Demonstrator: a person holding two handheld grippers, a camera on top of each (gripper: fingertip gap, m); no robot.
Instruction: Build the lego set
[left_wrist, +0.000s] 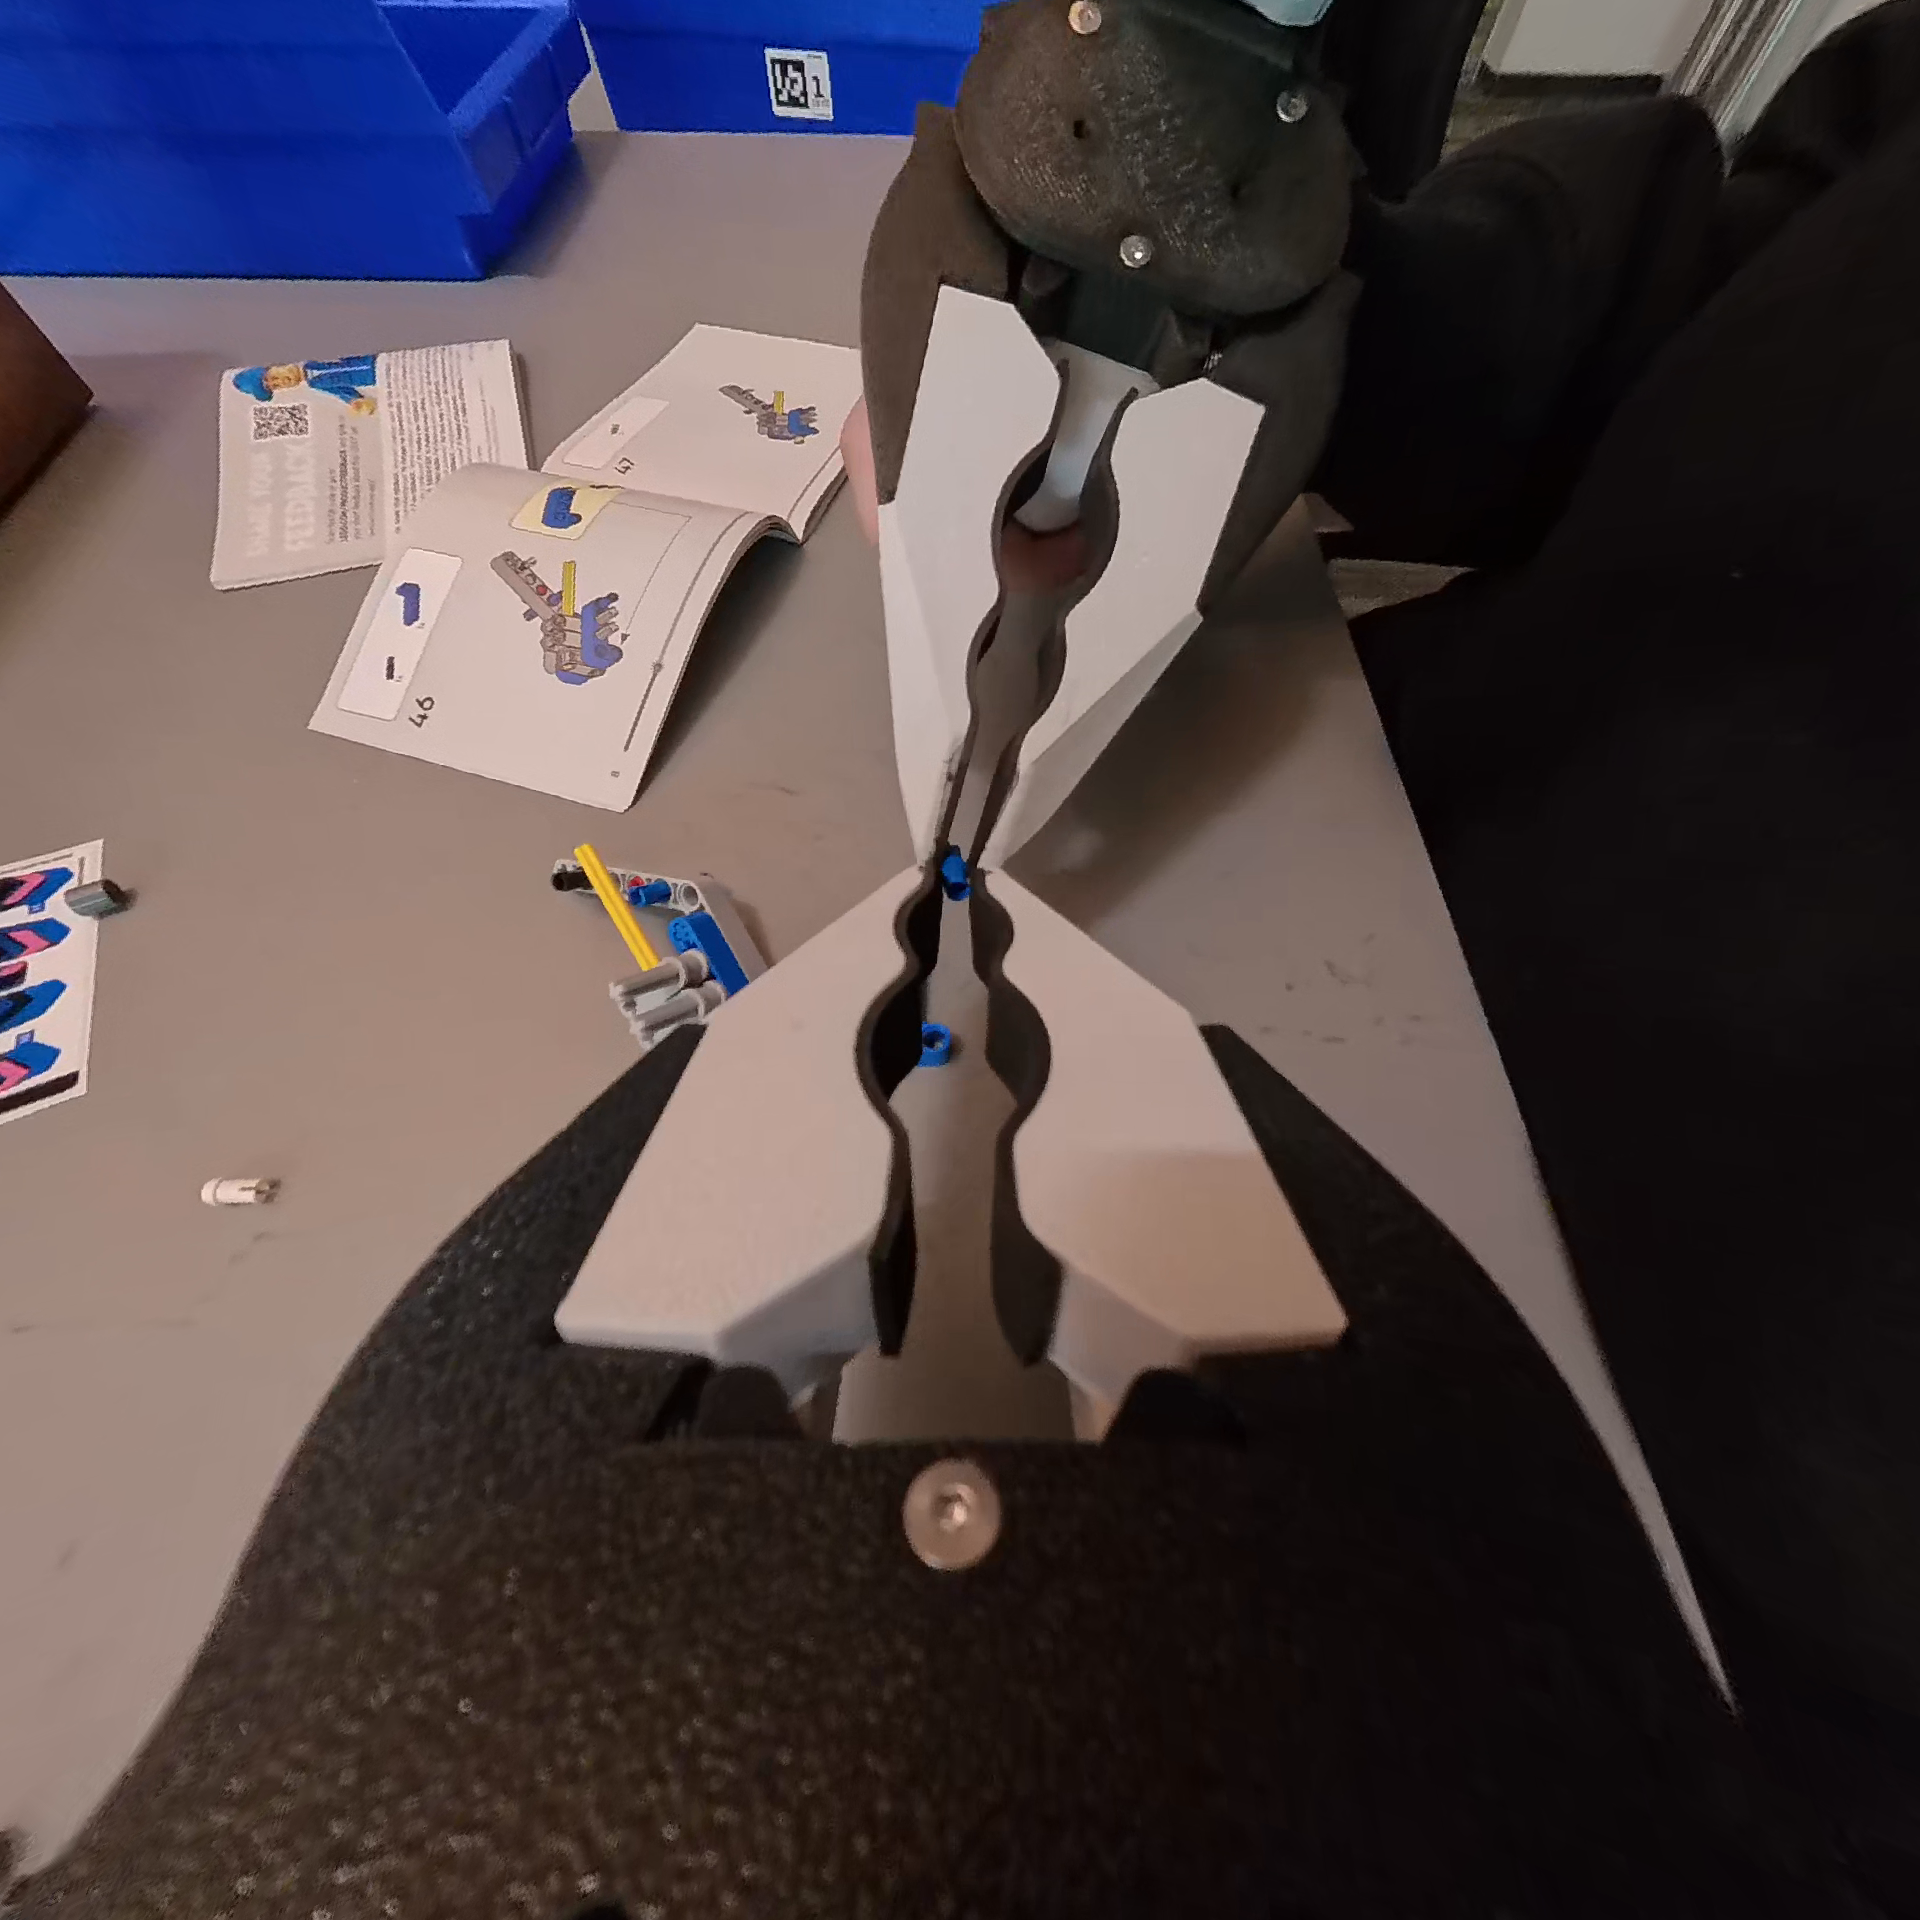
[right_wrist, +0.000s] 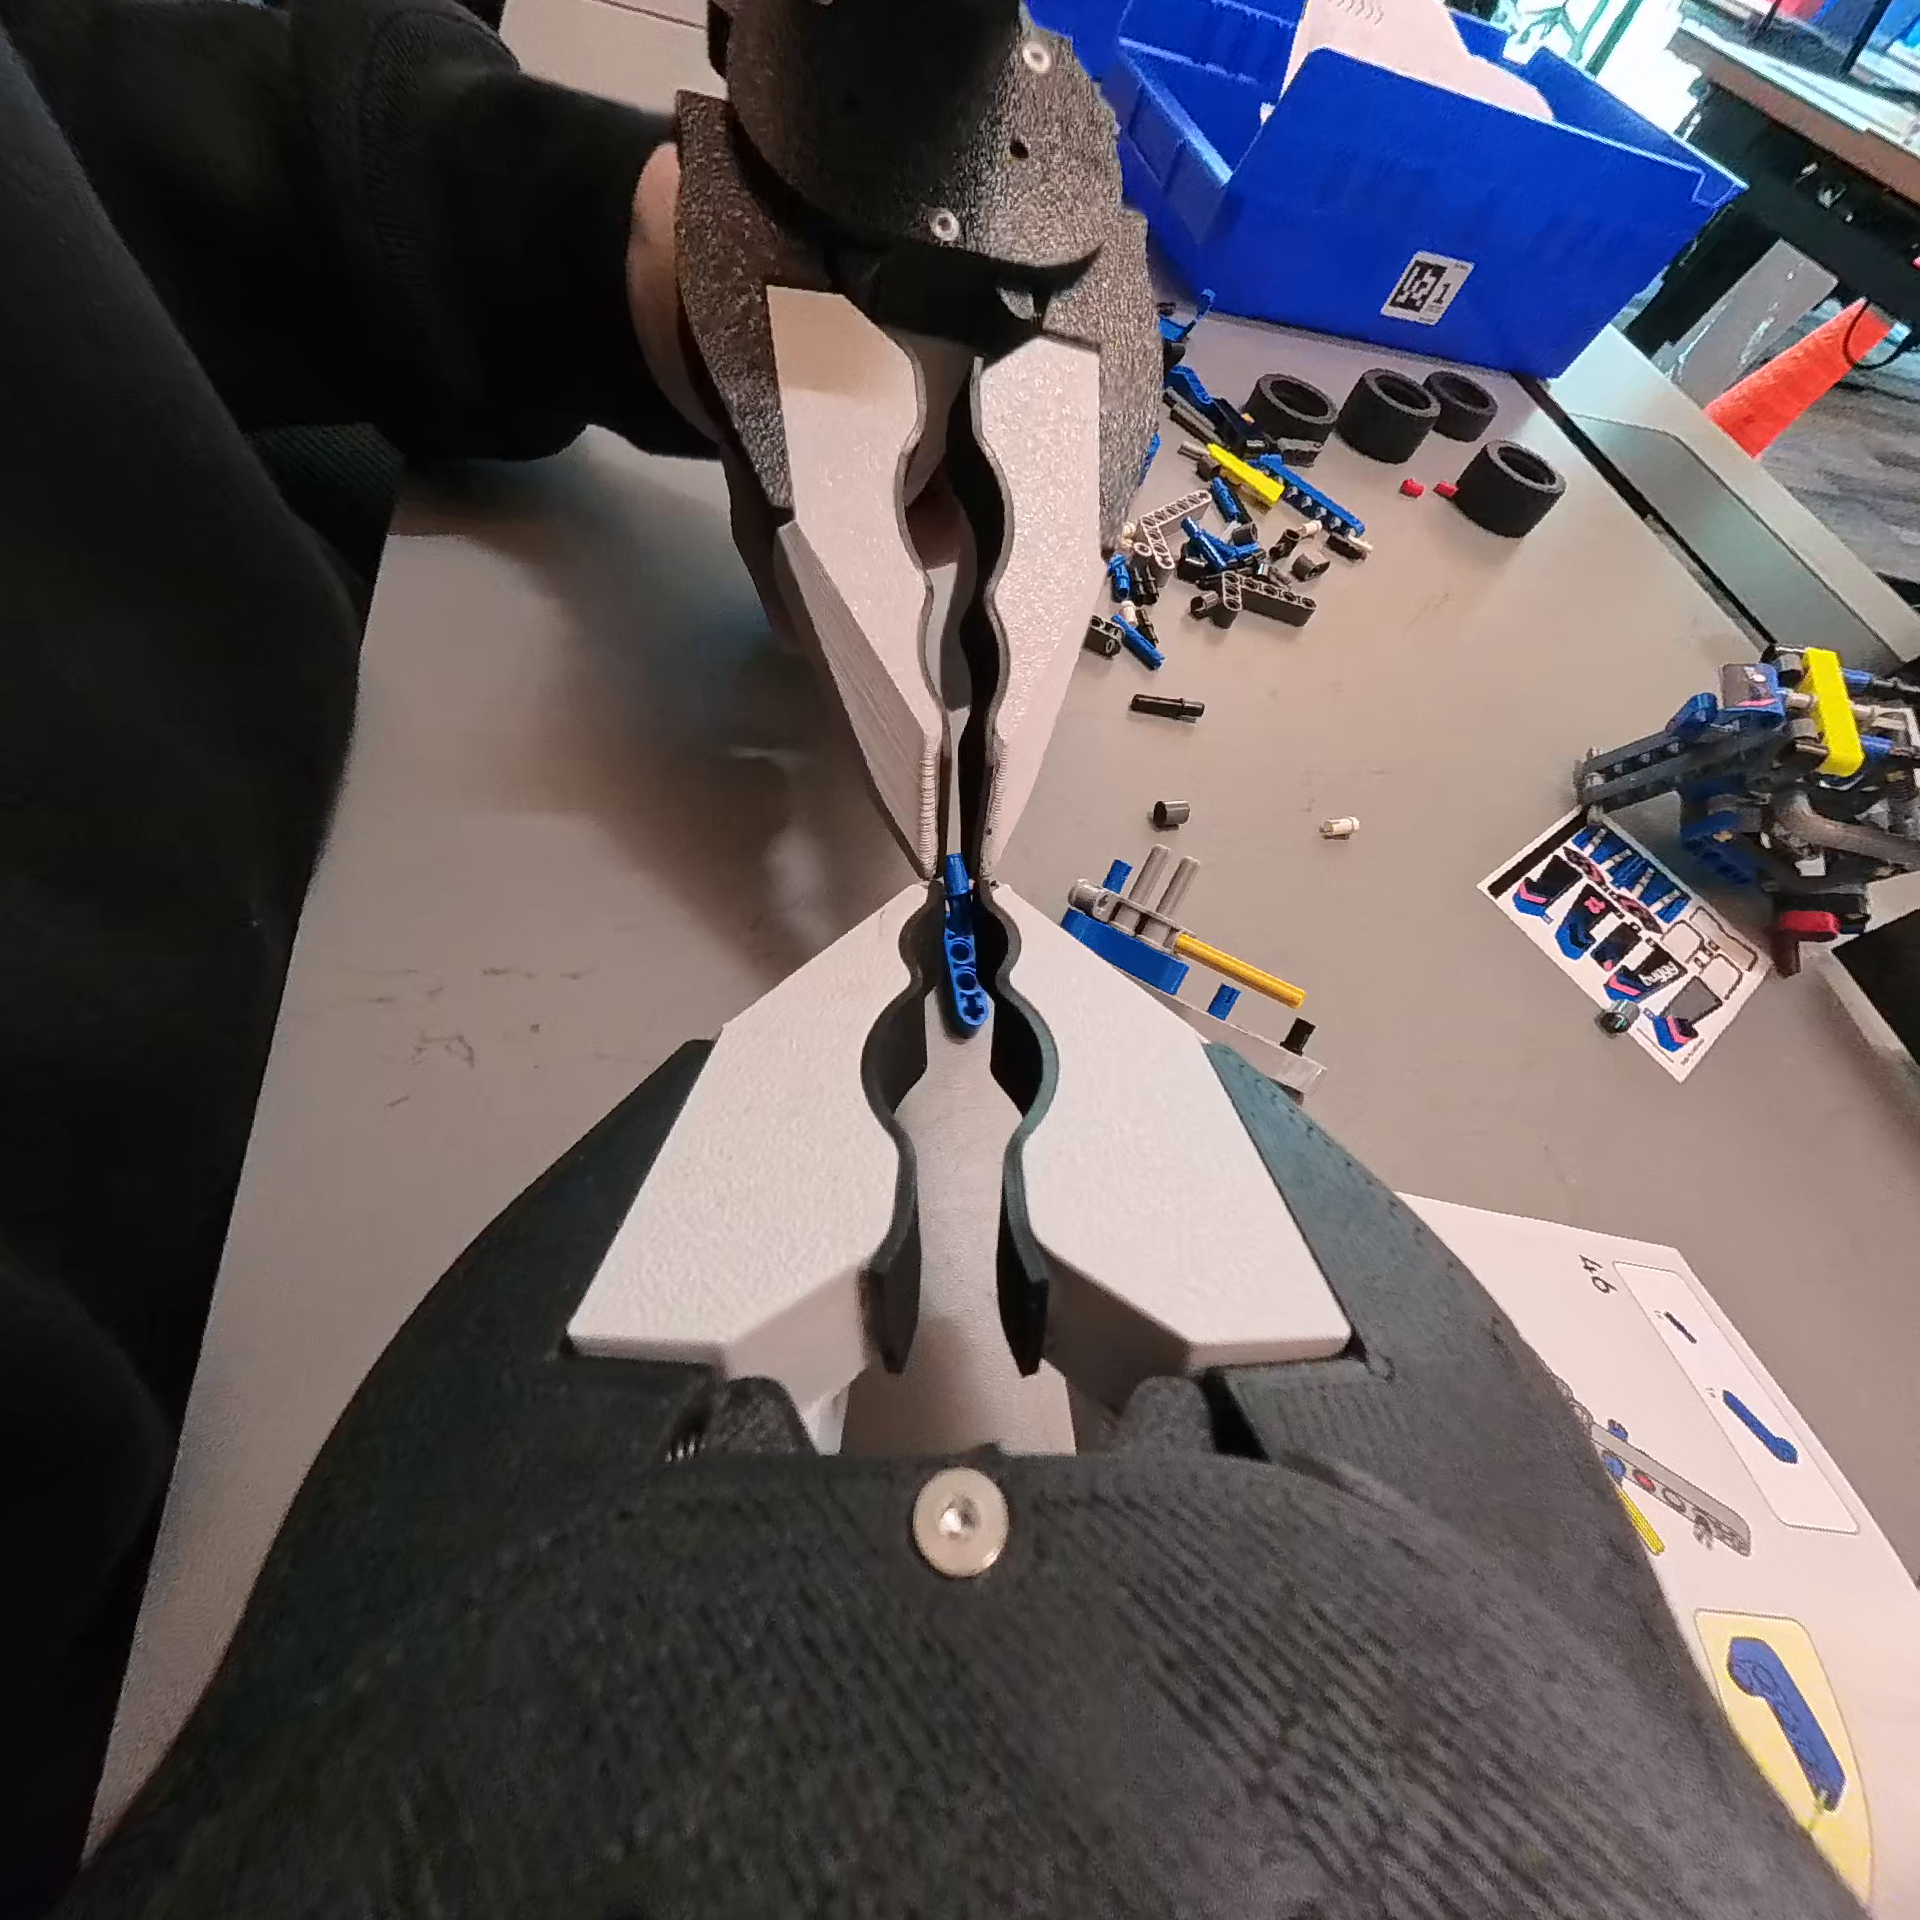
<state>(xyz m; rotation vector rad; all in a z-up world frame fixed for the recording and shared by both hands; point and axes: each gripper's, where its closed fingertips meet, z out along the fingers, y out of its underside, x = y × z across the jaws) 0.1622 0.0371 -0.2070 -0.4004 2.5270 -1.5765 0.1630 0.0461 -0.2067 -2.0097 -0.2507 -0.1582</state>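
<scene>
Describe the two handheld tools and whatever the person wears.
Both match: the left tool and right tool have light grey angular wedge fingers lined with wavy black pads, on a black textured printed body with a silver centre screw. No cables visible. The person wears a black sleeve.

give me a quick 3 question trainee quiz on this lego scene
1. True or false: the right gripper holds a small blue beam.
2. How many loose black tyres sit near the blue bin? A) two B) four C) six
3. Fill in: the yellow axle belongs to the sub-assembly lying beside the open ____.

Key: 1 true; 2 B; 3 instruction booklet, lying open on the grey table. The left gripper meets the right tip to tip around a blue pin.
</scene>
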